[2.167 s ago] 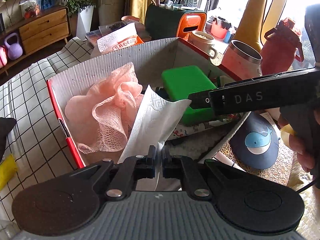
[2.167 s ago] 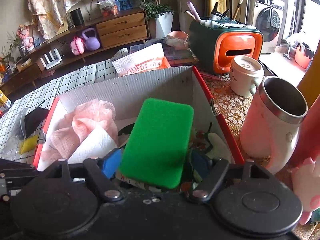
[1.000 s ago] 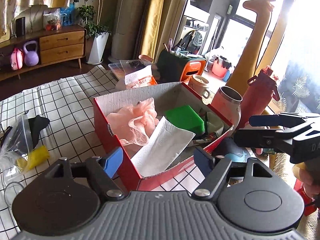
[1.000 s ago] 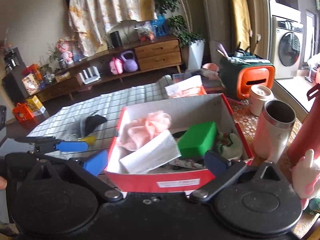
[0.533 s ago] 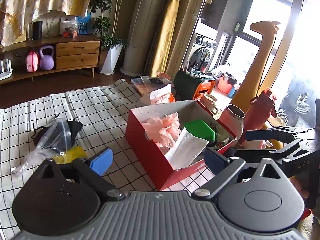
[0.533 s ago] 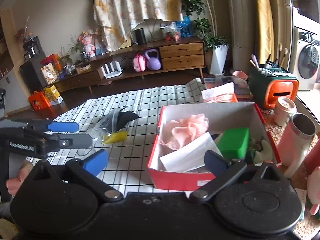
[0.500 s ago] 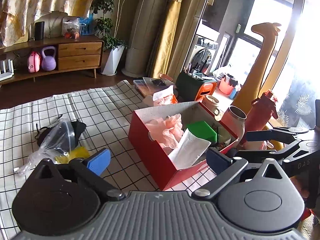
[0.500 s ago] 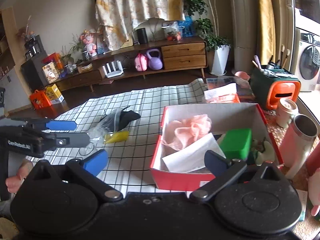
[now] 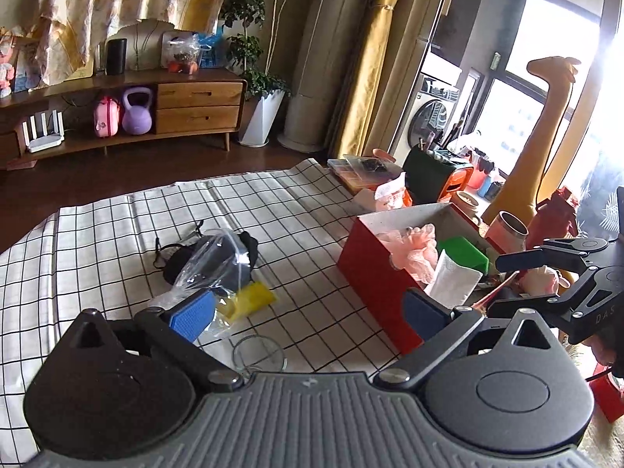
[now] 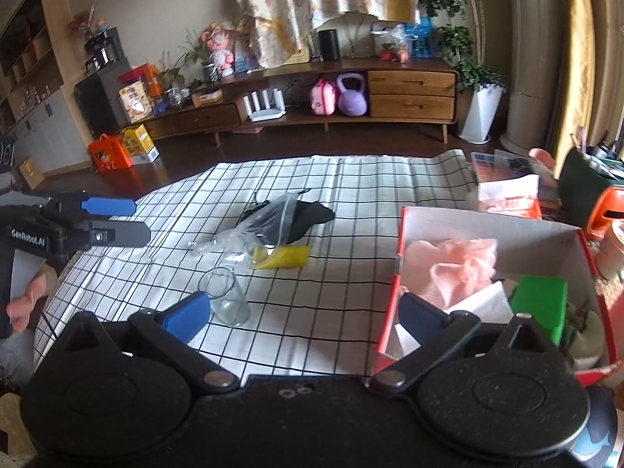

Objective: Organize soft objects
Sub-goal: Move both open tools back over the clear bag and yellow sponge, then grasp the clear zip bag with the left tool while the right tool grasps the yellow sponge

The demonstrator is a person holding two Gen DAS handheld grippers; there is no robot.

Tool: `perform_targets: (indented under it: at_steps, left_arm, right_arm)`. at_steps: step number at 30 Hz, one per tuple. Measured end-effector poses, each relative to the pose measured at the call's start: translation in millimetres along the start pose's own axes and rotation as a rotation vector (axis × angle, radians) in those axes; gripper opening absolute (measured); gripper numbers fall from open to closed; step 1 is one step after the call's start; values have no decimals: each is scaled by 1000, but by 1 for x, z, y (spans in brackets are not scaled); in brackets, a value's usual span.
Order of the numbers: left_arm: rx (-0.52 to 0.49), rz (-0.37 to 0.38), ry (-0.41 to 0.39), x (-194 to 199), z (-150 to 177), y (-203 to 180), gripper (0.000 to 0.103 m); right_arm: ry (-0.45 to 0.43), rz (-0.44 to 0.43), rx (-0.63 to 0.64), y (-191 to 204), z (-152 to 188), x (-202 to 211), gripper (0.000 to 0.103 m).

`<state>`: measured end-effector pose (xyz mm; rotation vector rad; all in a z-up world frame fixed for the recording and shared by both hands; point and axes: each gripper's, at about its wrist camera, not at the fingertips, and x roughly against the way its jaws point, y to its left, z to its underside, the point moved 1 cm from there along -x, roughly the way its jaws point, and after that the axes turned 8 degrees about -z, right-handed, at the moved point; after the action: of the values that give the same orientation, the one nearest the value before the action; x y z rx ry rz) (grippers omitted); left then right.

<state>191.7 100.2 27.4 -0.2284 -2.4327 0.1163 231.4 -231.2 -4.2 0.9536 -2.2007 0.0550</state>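
Left wrist view: left gripper (image 9: 308, 314), fingers spread and empty, has the yellow sponge (image 9: 249, 301) just ahead-left, nearer it than the spread, empty right gripper (image 10: 304, 314).

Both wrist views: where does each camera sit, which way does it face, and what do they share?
Left wrist: rides the open left claw, looking down over the checked cloth toward the red box; the right claw shows at right.
Right wrist: rides the open right claw, facing the cloth; the left claw and a hand show at left.
Shared: box, glass, yellow sponge, plastic bag.
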Motion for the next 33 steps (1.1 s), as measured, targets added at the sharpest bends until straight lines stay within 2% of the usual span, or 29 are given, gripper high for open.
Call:
perform_targets:
  at_steps: [4, 7, 10, 17, 24, 28, 33]
  left_arm:
    - [-19, -55, 21, -17, 4, 26, 103]
    - [-6, -62, 60, -35, 9, 45, 103]
    - [7, -73, 90, -54, 17, 59, 103]
    - [-50, -199, 161, -111, 34, 81, 103]
    - [-43, -228, 166, -150, 40, 98, 103]
    - [-64, -250, 179, -169, 44, 103, 102]
    - [-93, -228, 154, -183, 44, 108, 102]
  right_arm:
    - [49, -35, 49, 5, -9, -26, 103]
    - [118, -58, 81, 8, -12, -52, 103]
    - [167, -55, 115, 11, -12, -77, 102]
    - [246, -5, 131, -4, -28, -136, 99]
    - [308, -51, 143, -7, -37, -187, 95]
    - [351, -52, 151, -10, -35, -212, 90]
    - [361, -71, 106, -20, -34, -233, 89]
